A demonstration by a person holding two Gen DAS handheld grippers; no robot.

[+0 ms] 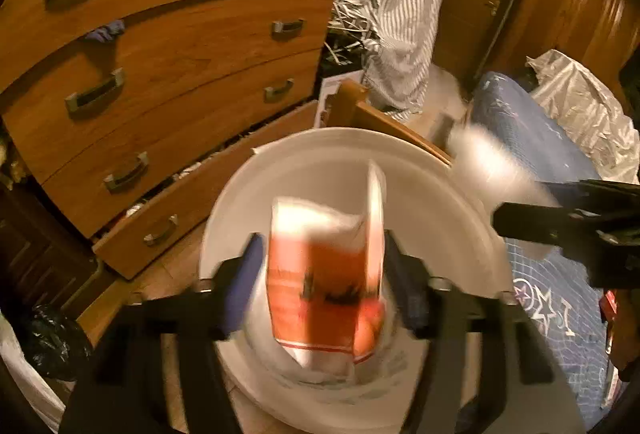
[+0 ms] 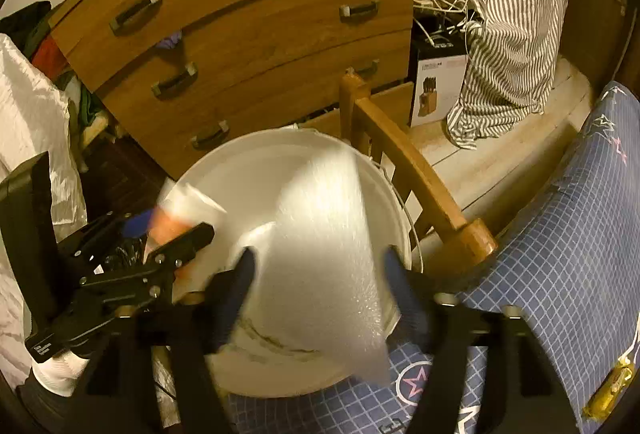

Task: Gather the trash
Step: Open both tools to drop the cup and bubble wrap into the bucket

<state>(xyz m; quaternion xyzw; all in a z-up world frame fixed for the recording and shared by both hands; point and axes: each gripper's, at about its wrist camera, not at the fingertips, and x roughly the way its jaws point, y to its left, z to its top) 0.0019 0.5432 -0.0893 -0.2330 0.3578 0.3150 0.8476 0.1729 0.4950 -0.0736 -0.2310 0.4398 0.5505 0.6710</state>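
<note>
While left gripper (image 1: 320, 282) shows carton (image 1: 324, 274), right shows foam sheet (image 2: 324, 254).

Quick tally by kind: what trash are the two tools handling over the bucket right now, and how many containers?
Orange-and-white wrappers: 1, orange-and-white wrapper between the left tool fingers
White foam sheets: 1, white foam sheet between the right tool fingers
White buckets: 1, white bucket beneath both
Total: 3

White bucket (image 1: 420, 194), open, upright. Over its mouth: red-and-white wrapper (image 1: 320, 274) (blurred) on the left, white foam sheet (image 2: 320, 254), draped, on the right.
</note>
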